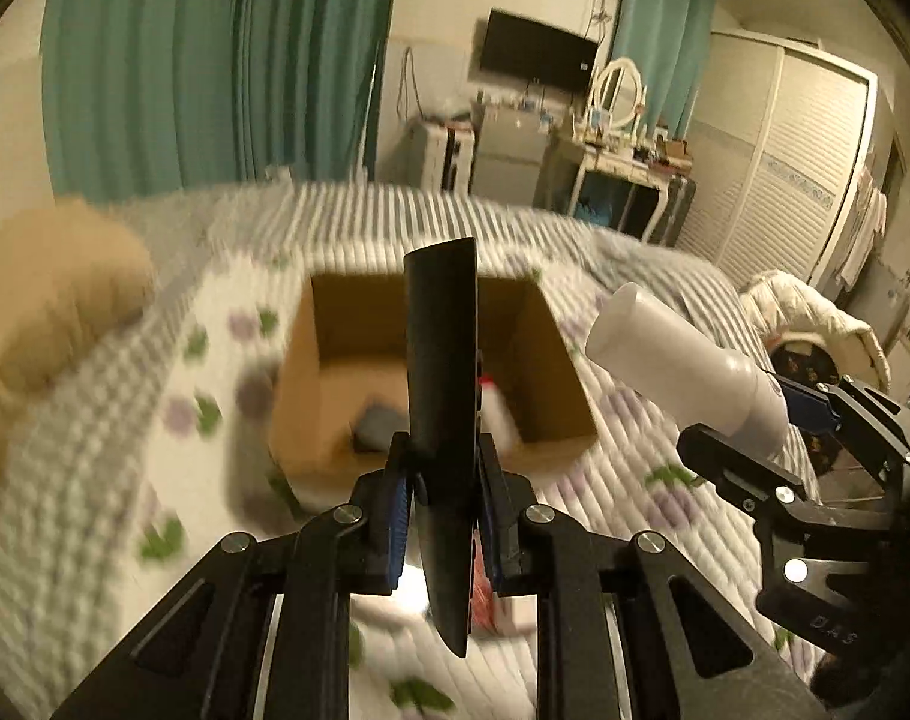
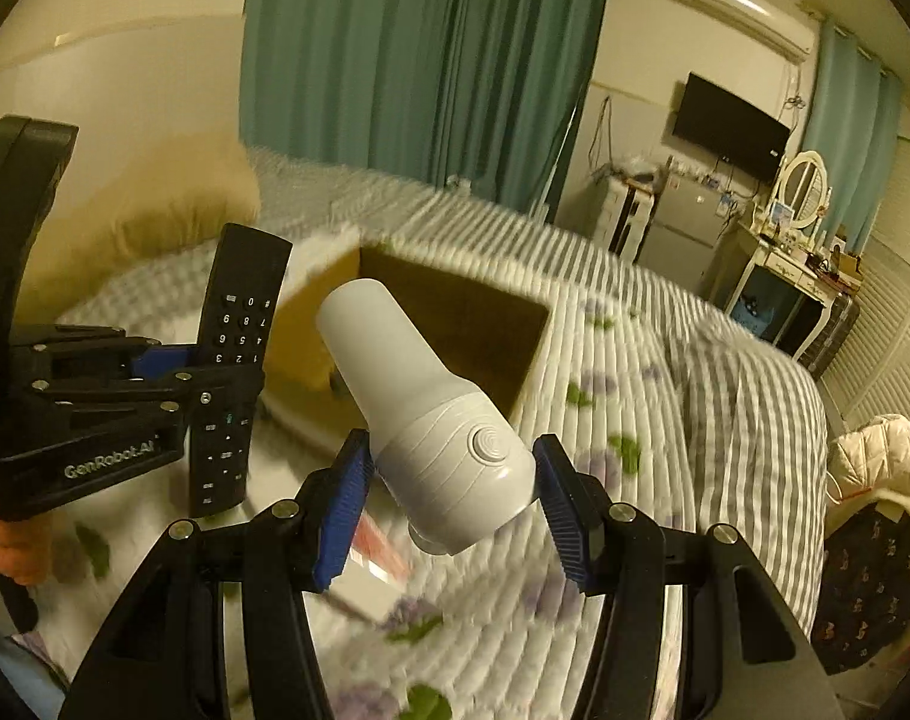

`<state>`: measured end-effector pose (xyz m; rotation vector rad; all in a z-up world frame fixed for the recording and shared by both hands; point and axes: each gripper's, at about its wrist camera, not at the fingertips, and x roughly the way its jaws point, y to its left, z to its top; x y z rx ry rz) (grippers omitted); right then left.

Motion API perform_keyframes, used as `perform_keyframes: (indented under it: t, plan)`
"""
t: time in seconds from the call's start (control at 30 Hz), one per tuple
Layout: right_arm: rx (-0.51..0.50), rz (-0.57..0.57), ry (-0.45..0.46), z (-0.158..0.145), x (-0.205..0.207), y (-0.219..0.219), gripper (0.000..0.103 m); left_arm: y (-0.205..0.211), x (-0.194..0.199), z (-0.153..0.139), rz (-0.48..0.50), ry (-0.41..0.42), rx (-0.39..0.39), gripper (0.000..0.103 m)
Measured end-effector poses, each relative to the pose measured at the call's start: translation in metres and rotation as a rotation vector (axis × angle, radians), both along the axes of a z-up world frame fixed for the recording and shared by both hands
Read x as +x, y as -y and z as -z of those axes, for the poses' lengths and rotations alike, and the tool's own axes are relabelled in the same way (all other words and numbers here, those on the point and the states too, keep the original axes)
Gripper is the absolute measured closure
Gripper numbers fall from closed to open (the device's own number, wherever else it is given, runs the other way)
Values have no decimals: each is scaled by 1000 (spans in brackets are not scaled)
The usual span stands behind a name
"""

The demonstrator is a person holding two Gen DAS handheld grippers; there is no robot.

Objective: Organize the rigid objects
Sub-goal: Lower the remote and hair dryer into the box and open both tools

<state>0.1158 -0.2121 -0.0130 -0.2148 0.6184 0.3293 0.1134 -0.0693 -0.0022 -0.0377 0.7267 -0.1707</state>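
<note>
Both clamped | left gripper (image 1: 440,498): remote (image 1: 441,396) | right gripper (image 2: 455,516): white bottle (image 2: 425,408) | box (image 1: 532,324) beyond

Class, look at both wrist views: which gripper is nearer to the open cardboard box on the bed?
Left, by a small margin. The left gripper, clamping the black remote, sits just short of the cardboard box. The right gripper, holding the white device, is off to the box's right.

Left gripper (image 1: 443,504) clamps black remote (image 1: 443,396) above cardboard box (image 1: 550,360)
</note>
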Motion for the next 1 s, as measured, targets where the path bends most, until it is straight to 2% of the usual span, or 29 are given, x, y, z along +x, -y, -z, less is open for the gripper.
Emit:
perform_keyframes:
  t: [0.1,0.23,0.37,0.5,0.57,0.77,0.9,1.0]
  plan:
    - [28,15,28,-21,16,-4,49,0,18,-25,9,54,44,83]
    - [26,51,78,-45,43,-15,49,-5,38,-45,12,99,71,83]
    - [3,86,91,-54,71,-26,49,-1,68,-46,17,94,113,83]
    - [-24,118,55,-44,103,-37,49,10,94,-27,17,120,247,83]
    - [-50,135,28,-32,119,-42,49,12,109,-10,26,88,274,83]
    - [-45,176,-89,14,154,-43,49,7,136,37,23,-4,269,83]
    - [-21,179,-165,39,166,-40,49,1,148,59,21,-69,226,83]
    - [-41,173,-185,51,170,-46,49,2,152,72,20,-85,256,83]
